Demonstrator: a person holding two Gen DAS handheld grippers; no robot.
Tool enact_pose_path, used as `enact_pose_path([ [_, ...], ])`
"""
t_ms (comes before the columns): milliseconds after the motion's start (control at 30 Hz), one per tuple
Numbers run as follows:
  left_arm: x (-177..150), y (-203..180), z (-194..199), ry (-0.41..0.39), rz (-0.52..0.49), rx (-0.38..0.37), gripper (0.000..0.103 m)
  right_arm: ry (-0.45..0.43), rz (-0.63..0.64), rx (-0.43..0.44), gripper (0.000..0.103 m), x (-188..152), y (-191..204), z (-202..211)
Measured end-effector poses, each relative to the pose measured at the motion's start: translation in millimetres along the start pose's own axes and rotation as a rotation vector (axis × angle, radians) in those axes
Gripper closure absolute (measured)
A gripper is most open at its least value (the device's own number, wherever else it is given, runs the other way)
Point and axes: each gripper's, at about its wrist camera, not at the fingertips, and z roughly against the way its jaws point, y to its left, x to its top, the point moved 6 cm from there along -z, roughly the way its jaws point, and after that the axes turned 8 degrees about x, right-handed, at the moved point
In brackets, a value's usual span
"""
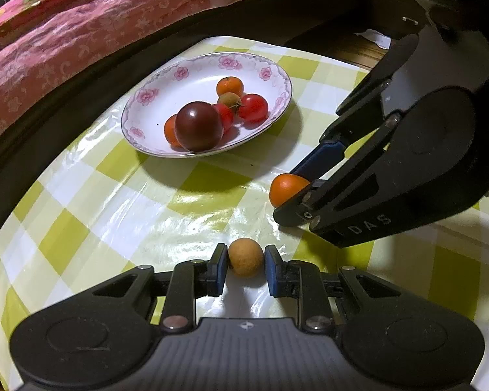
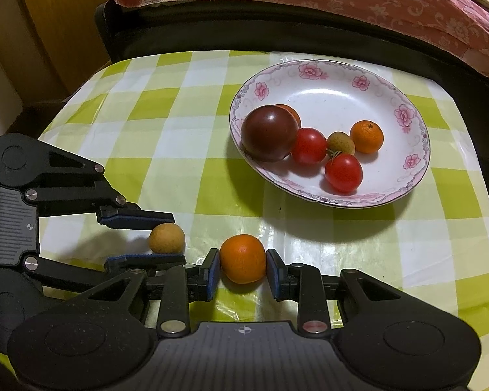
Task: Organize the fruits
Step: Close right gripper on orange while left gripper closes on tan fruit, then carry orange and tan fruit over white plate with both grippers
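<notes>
Both tools sit low over the tabletop, each with a fruit between its fingers. Left tool [image 1: 246, 265] has its blue pads at the two sides of a small tan longan [image 1: 245, 257]; the pads look to be just touching the skin, so it seems to be pinching the fruit, though a hair of gap cannot be ruled out. Right tool [image 2: 243, 268] brackets a small orange [image 2: 243, 258] in the same way, pads against or just beside its flanks. Both fruits rest on the green-and-white checked cloth [image 2: 166, 150] near the front edge of the tabletop, just beside each other, the longan to the left of the orange.

Further back, toward the far right corner as the right wrist sees it, stands a flower-rimmed plate [image 2: 313, 71]. It already carries a dark plum [image 2: 269, 133], two red cherry tomatoes [image 2: 343, 172], another longan, and two more small oranges.

The step in hand appears to be securing these last two loose fruits for the plate. To do it well, each tool should close gently on the widest part, since round fruit can squirt out of flat pads. Lifting straight up before travelling would likely keep the two tools from knocking together. Bare plate at the far side looks the safest landing place.
</notes>
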Motion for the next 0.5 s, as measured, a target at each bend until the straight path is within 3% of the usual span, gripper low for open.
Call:
enact_pose_path([
  [500, 5.8, -1.2, 1.2, 0.003, 0.004, 0.01, 0.072, -0.019, -0.012, -0.026, 0.078, -1.2, -1.3, 5.6],
])
